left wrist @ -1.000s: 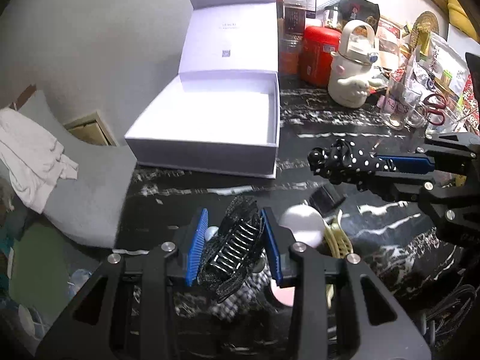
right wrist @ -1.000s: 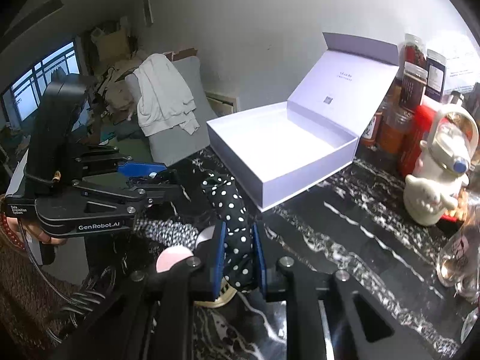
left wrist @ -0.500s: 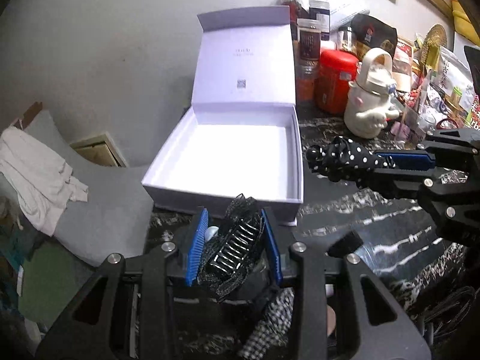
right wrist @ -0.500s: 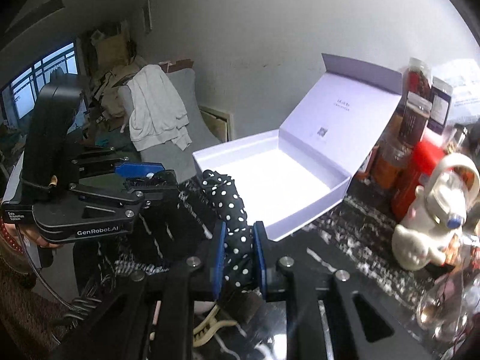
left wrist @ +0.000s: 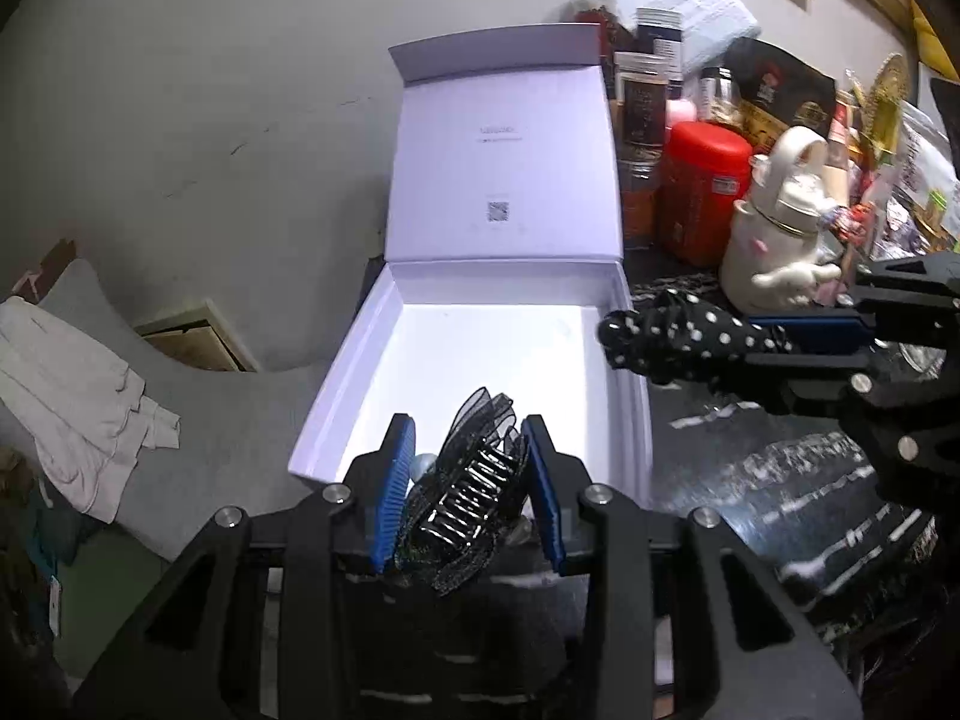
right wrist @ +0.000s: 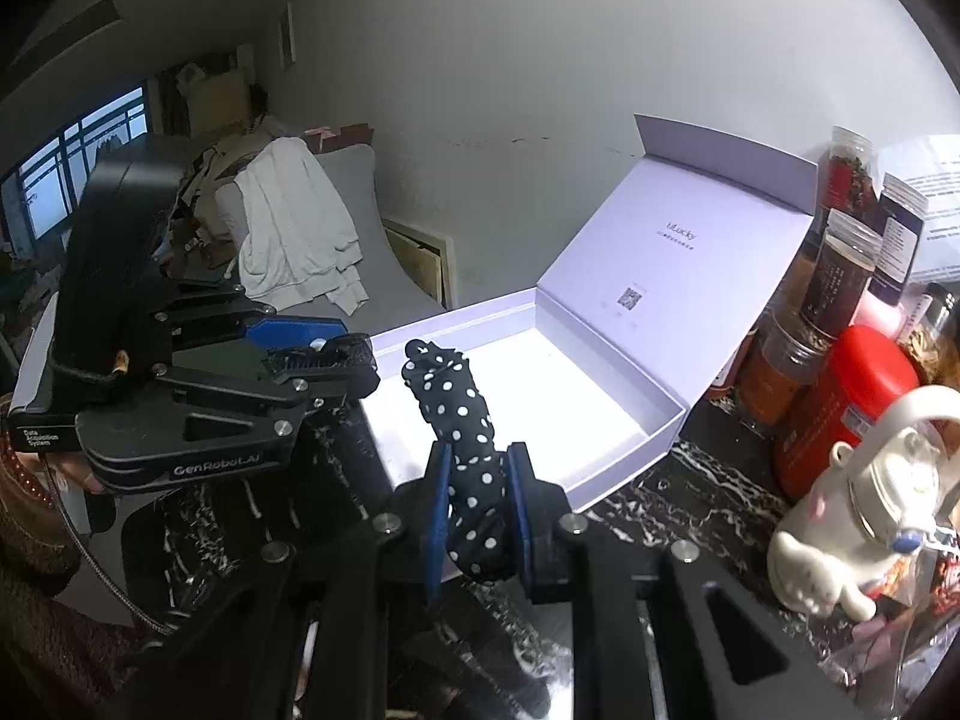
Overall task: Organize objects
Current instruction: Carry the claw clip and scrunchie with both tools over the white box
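Observation:
An open white gift box [left wrist: 360, 378] [right wrist: 630, 438] with its lid standing up sits on the dark marble table, and its inside is bare. My left gripper [left wrist: 471, 474] is shut on a black hair claw clip [left wrist: 474, 492] and hangs over the box's near edge. In the right wrist view the same gripper [right wrist: 336, 360] shows from the side at the box's left corner. My right gripper [right wrist: 477, 480] is shut on a black polka-dot scrunchie [right wrist: 462, 420] [left wrist: 678, 339], which reaches over the box's right rim.
Jars [left wrist: 639, 138], a red tin [left wrist: 699, 192] and a white teapot-shaped jug [left wrist: 774, 228] [right wrist: 864, 498] crowd the table right of the box. A grey chair with a white cloth [right wrist: 294, 228] stands left of the table, against the wall.
Both grippers have moved up and toward the box with their items. The box now looms larger, with the clip over its near edge and the scrunchie at its rim.

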{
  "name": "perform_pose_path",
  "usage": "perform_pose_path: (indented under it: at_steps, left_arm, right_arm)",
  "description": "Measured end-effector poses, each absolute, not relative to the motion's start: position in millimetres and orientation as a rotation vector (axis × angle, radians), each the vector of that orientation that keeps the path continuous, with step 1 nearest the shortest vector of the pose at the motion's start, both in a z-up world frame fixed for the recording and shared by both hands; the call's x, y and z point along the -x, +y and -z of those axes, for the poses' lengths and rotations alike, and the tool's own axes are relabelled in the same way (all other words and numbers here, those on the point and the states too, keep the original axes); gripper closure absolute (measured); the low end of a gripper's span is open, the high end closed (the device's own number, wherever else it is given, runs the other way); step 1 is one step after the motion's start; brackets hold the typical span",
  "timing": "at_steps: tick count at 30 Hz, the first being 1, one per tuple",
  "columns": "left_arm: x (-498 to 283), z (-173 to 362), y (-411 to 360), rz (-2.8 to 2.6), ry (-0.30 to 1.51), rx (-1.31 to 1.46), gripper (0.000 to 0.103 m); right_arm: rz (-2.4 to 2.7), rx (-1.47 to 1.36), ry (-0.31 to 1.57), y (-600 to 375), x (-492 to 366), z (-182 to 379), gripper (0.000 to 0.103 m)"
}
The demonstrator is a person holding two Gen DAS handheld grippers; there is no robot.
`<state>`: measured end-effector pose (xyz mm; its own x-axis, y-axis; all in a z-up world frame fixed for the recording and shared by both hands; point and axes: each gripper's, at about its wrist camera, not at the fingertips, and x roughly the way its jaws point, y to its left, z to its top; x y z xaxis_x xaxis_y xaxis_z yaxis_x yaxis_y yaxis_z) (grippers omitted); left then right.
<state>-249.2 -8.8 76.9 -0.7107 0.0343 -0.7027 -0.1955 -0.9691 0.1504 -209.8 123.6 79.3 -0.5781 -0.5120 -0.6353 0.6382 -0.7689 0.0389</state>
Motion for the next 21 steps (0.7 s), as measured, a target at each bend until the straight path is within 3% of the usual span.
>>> perform_pose_path:
  at_steps: [21]
  left_arm:
    - [343, -65, -13, -2.790, 0.452, 1.180, 0.068]
  right_arm:
    - [2.304, -0.873, 0.226, 101, 305, -84, 0.085]
